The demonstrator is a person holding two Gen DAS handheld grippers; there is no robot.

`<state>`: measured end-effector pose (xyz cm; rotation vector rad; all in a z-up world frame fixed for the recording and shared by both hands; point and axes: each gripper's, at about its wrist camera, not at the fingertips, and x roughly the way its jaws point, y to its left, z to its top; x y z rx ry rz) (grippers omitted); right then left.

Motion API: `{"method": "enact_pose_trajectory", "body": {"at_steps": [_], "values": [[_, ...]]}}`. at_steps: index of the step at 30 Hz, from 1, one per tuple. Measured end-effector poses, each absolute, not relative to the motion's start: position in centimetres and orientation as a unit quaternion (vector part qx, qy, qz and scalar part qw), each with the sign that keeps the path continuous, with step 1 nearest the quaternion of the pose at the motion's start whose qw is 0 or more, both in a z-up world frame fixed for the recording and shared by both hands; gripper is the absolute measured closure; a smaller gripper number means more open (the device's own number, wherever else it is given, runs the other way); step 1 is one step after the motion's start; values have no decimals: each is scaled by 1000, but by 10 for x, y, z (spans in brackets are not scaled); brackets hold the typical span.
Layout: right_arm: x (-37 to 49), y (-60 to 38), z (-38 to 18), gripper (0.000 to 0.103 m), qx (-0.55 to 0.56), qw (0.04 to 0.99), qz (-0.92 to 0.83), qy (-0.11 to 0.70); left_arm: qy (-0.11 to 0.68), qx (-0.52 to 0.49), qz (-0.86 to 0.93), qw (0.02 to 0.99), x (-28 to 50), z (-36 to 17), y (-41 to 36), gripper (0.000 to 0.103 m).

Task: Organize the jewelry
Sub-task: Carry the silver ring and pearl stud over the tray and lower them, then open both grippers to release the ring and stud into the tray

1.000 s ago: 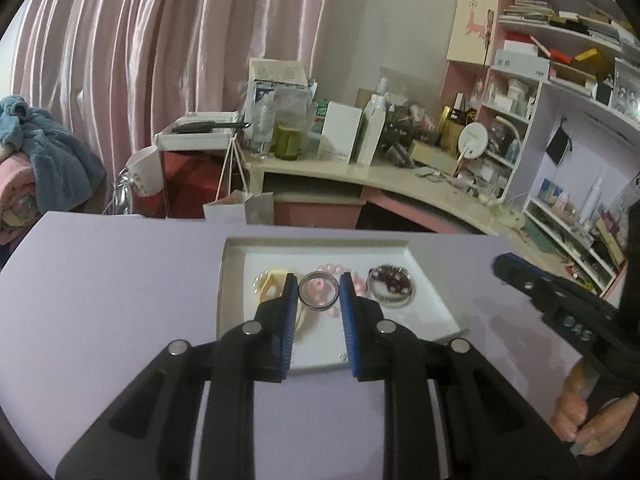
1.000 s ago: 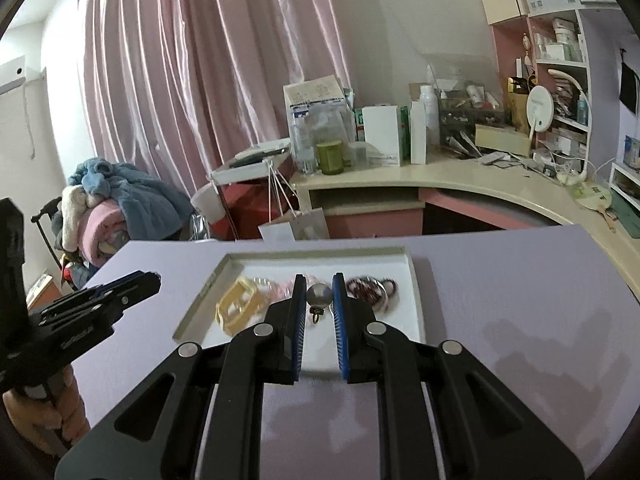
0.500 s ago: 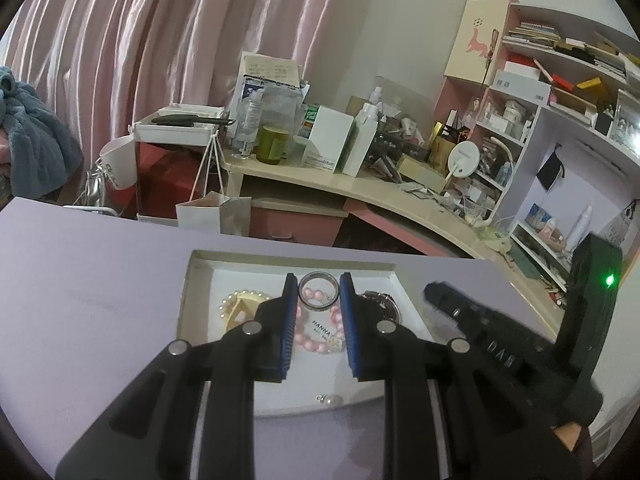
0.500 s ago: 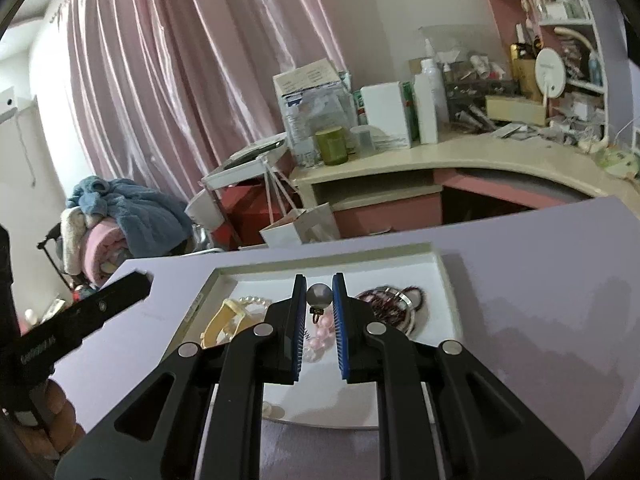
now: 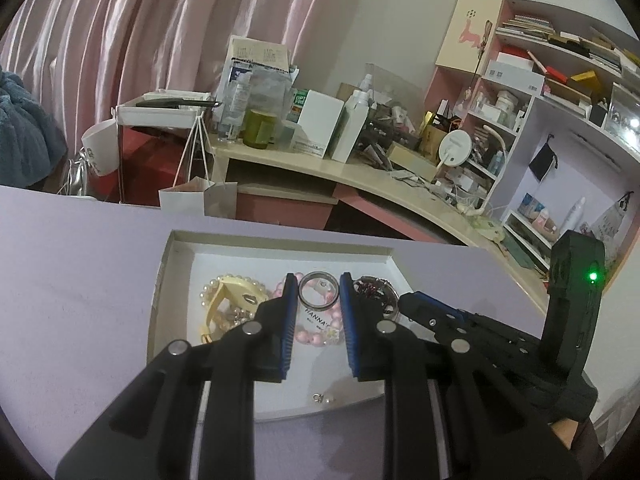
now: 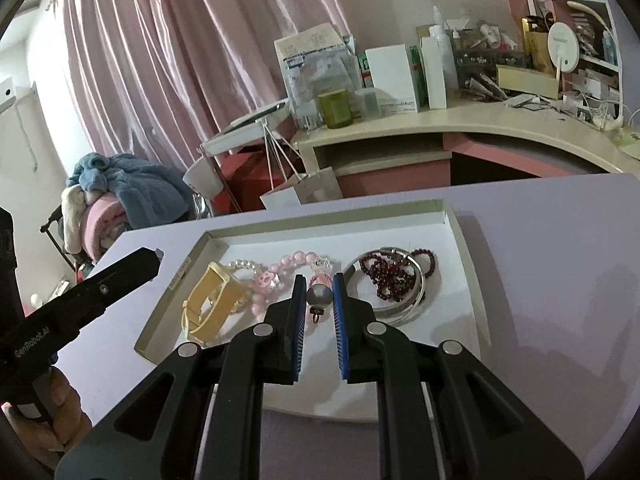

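Both grippers lower, tilted over tray [image 5: 276, 240]

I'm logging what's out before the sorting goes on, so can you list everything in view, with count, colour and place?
tray: one, white with beige rim, on the lavender table
strap piece: one, pale yellow, tray's left end
pearl bracelet: one, white, beside the strap piece
pink bead bracelet: one, tray's middle
dark red bead strand: one, tray's right, inside a silver bangle
small pearl earring: one, near the tray's front edge
ring: one, silver-grey, between the left gripper's pads
ball pendant: one, grey, between the right gripper's pads
desk and shelves: cluttered, behind the table
left gripper: black, blue pads, over the tray
right gripper: same, over the tray
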<state>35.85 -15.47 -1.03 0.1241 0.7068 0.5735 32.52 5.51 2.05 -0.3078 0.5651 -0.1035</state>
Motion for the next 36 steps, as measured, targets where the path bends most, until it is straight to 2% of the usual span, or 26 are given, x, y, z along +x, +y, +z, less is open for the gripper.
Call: {"method": "enact_pose_trajectory", "body": {"at_steps": [2,6,13,21,33,34,36], "values": [[358,-156,-10,83,62,896,276,342,279,-151,-52,947,326,20,55,82],[355,-164,-3,59,73,903,271,326,282,-151,-52,946,325,19,55,82],[355,-182,8,54,90,918,241,302,298,-139,-56,943,329,18,43,82],[354,-196,13,40,90,933,206,282,327,-135,-63,933,344,4,29,82],[359,-206,14,39,101,934,199,280,352,-136,-70,924,360,-12,18,81],[358,-206,14,39,99,934,198,279,350,-139,-69,924,359,-11,19,79],[356,-204,14,38,95,936,197,277,342,-145,-69,926,354,-7,23,58]]}}
